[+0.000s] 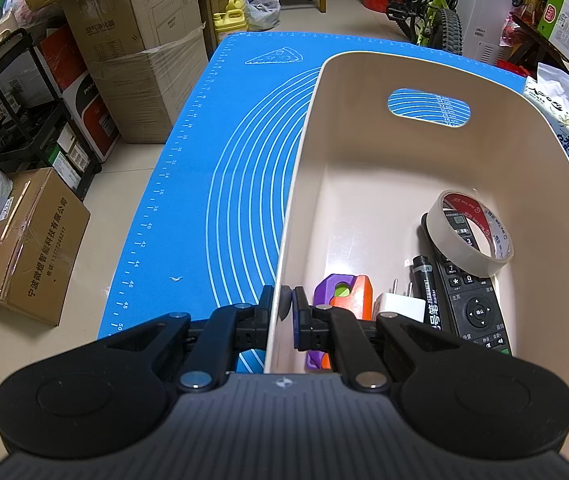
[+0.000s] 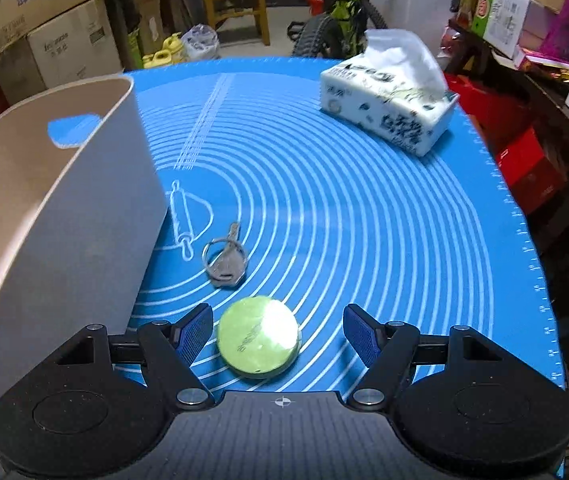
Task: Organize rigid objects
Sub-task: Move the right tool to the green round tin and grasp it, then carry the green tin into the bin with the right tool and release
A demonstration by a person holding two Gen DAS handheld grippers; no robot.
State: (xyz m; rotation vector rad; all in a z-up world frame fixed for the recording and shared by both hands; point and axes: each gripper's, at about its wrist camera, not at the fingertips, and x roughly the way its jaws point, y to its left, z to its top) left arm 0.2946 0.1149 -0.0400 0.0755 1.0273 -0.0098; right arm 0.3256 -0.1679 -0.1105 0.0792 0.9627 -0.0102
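Finding 1: your left hand-held gripper (image 1: 286, 307) is clamped on the near wall of the beige bin (image 1: 496, 148), one pad outside and one inside. The bin stands on the blue mat (image 1: 204, 200) that covers the counter. Keep that clamp as it is; it steadies the bin for the drop.

Finding 2: the bin already holds a tape roll (image 1: 470, 232), a remote control (image 1: 472, 300), a black marker (image 1: 428, 292), a white plug adapter (image 1: 400, 306) and a purple-and-orange item (image 1: 344, 292). The floor of the bin toward its far wall is free.

Finding 3: your right hand-held gripper (image 2: 276, 334) stands with its jaws well apart, and the round green tin (image 2: 258, 338) lies flat on the mat between them. The left pad sits just beside the tin's edge; the right pad has a clear gap. Neither pad presses on it, so I judge the grasp not yet made.

Recommendation: shift slightly right so the tin is centred, bring the pads low enough to meet its rim rather than its lid, then close evenly. A lopsided close would likely skate the tin across the mat.

Finding 4: a key on a ring (image 2: 224, 258) lies just beyond the tin, near the bin's outer wall, apart from both. Keep your fingertips short of it. A tissue pack (image 2: 388, 108) sits well apart at the far side and is no obstacle.
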